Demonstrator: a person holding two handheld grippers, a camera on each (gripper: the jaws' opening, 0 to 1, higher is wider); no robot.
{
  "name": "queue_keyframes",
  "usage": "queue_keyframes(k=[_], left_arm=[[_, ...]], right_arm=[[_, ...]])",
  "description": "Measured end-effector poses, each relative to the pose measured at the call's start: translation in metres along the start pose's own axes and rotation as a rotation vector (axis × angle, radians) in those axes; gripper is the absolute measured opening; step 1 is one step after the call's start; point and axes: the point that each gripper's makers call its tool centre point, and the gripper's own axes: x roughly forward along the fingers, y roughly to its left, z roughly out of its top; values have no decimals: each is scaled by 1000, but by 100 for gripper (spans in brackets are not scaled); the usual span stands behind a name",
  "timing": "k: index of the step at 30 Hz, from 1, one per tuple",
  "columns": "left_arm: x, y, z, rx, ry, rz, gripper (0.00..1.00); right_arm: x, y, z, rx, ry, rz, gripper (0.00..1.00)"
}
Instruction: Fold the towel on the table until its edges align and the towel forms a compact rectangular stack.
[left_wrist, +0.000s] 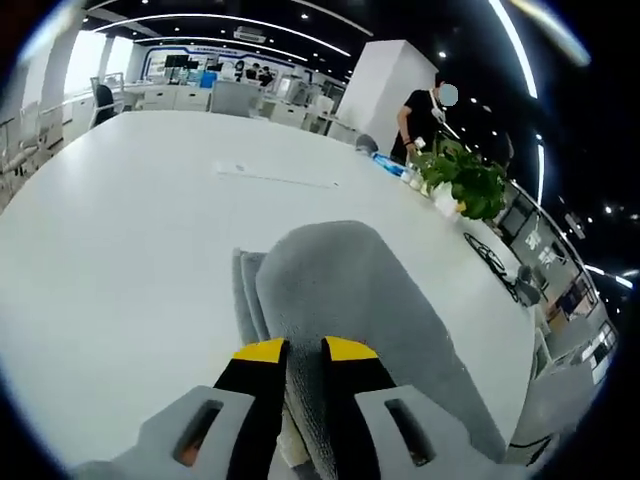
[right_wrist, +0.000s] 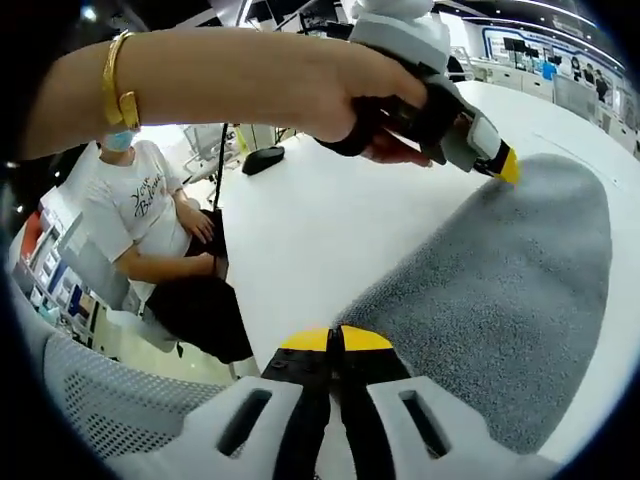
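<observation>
Folding a grey towel on the big white table, with both of our grippers at its edges.

We are working over the white table (left_wrist: 120, 240), which is stretching away toward a potted plant (left_wrist: 468, 180) and a standing person (left_wrist: 420, 115) at its far side; a seated person (right_wrist: 150, 230) is waiting beside it in the right gripper view; the grey towel (left_wrist: 350, 290) is lying on the tabletop, partly doubled over, a rounded fold rising ahead of a flatter layer; our left gripper (left_wrist: 305, 350) is pinching the towel's near edge, cloth bunching between its yellow-tipped jaws; in the right gripper view our hand (right_wrist: 330, 95) is holding that gripper at the towel's far edge; our right gripper (right_wrist: 335, 340) is sitting at the towel's corner with jaws pressed together, though we cannot tell whether cloth is caught between them.
</observation>
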Motion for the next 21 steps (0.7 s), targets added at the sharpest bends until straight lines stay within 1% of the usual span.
queue_keyframes(k=[1,2,3,4,6,7,10,12,13,15,16,18,20,21], left_arm=[[4,0,4,-45,-14,-14,13],[9,4,9,-117,-25,-13,13],[11,7,11,-139,-34,0,13],[14,16,12,-139,-38,42,13],[17,26,17,-125,-57,92,13],[16,22,16,-122,-60,90,13],[22,25,20,-113,-63,85,15],[26,27,21,-85,-44,93,16],[29,31,21,-47,-39,107,17],[31,30,23,-27,-41,108,17],[33,29,23,-30,-40,108,17],[37,33,22,-33,-31,111,16],[44,39,17,-82,-3,95,16],[45,43,16,-104,6,106,15]], right_arm=[[0,0,0,0,0,0,0],[1,1,-1,9,0,3,0],[2,1,-2,24,1,7,0],[0,1,-1,19,2,7,0],[0,1,-1,15,3,10,0],[0,1,0,21,3,13,0],[0,1,-2,26,2,19,0],[1,0,-3,27,6,20,0],[2,0,-3,31,6,21,0],[4,-1,-3,34,8,21,0],[3,0,-2,32,8,20,0],[3,-1,-3,30,8,21,0],[3,0,-4,22,10,22,0],[3,0,-4,19,12,23,0]])
